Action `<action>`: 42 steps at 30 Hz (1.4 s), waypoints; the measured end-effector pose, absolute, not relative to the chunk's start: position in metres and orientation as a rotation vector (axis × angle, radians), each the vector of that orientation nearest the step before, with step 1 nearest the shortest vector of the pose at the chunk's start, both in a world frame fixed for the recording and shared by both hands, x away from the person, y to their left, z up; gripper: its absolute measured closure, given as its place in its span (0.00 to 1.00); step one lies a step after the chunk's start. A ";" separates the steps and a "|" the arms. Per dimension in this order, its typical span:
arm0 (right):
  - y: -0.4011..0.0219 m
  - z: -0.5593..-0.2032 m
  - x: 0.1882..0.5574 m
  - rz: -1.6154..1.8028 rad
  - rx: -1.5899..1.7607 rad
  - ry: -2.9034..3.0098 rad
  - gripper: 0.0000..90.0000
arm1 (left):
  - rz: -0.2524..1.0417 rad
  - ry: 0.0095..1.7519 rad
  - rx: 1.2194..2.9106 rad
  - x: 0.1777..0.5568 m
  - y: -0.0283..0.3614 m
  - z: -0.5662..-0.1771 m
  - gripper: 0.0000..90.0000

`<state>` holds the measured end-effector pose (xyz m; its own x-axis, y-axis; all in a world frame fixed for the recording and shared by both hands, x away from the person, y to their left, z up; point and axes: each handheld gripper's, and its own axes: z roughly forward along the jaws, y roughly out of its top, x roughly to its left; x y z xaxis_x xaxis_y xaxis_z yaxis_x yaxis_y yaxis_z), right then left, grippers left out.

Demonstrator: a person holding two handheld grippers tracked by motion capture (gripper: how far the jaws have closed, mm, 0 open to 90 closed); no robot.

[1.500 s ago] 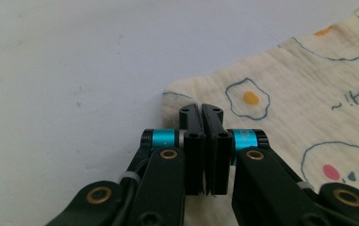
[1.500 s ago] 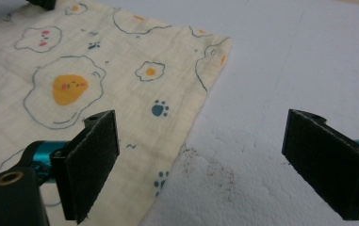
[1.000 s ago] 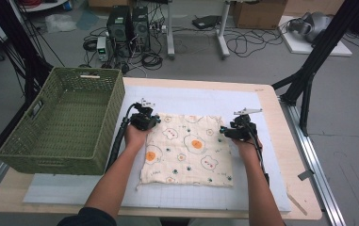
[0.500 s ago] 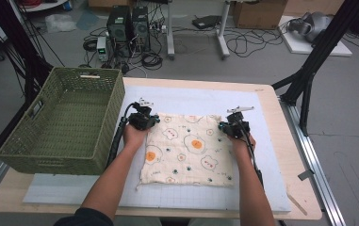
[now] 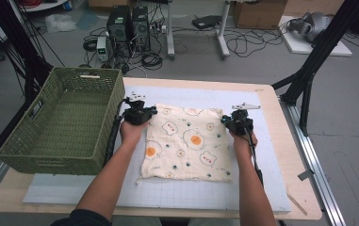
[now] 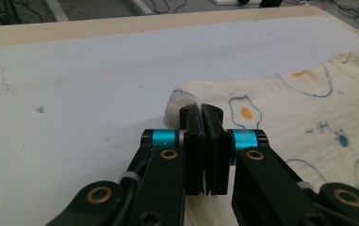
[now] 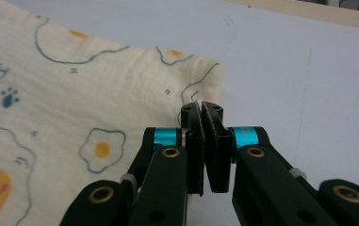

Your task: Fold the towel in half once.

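A cream cloth (image 5: pixel 186 146) printed with fried eggs and bears lies flat on the white mat (image 5: pixel 200 96). My left gripper (image 5: pixel 151 112) is at the cloth's far left corner. In the left gripper view the jaws (image 6: pixel 200 110) are pressed together, with the rounded corner of the cloth (image 6: pixel 309 103) pinched at their tips. At the far right corner, my right gripper (image 5: pixel 225 120) has its jaws (image 7: pixel 200 107) shut on the edge of the cloth (image 7: pixel 73 84), where a small fold rises into the tips.
A green woven basket (image 5: pixel 54 157) stands empty at the left edge of the wooden table (image 5: pixel 292 155), close to my left forearm. White mat lies bare beyond and in front of the cloth. Cables and computer cases sit on the floor behind.
The right gripper's jaws have closed on the cloth's far right corner. Both hands have stayed almost where they were.
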<state>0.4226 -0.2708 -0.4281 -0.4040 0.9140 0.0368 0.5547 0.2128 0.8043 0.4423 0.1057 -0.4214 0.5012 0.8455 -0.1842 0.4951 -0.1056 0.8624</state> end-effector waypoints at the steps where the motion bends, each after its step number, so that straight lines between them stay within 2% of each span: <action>1: -0.270 -0.427 0.421 1.069 1.346 2.041 0.98 | 0.443 1.121 1.759 0.441 0.106 -0.419 0.97; 8: -0.274 -0.418 0.405 1.109 1.278 2.057 0.98 | 0.465 1.025 1.773 0.424 0.108 -0.403 0.97; 15: -0.275 -0.406 0.383 1.136 1.194 2.078 0.98 | 0.429 0.986 1.761 0.398 0.115 -0.408 0.97; 28: -0.279 -0.416 0.331 1.165 1.159 2.116 0.98 | 0.414 0.847 1.807 0.348 0.116 -0.406 0.97; 42: -0.278 -0.432 0.299 1.101 1.118 2.202 0.97 | 0.344 0.853 1.848 0.314 0.125 -0.430 0.96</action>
<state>0.2991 -0.2785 -0.4318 -0.5795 0.8146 -0.0242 0.4692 0.3578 0.8073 0.3144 0.1248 -0.4299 0.7073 0.6921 -0.1439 0.3984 -0.2222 0.8899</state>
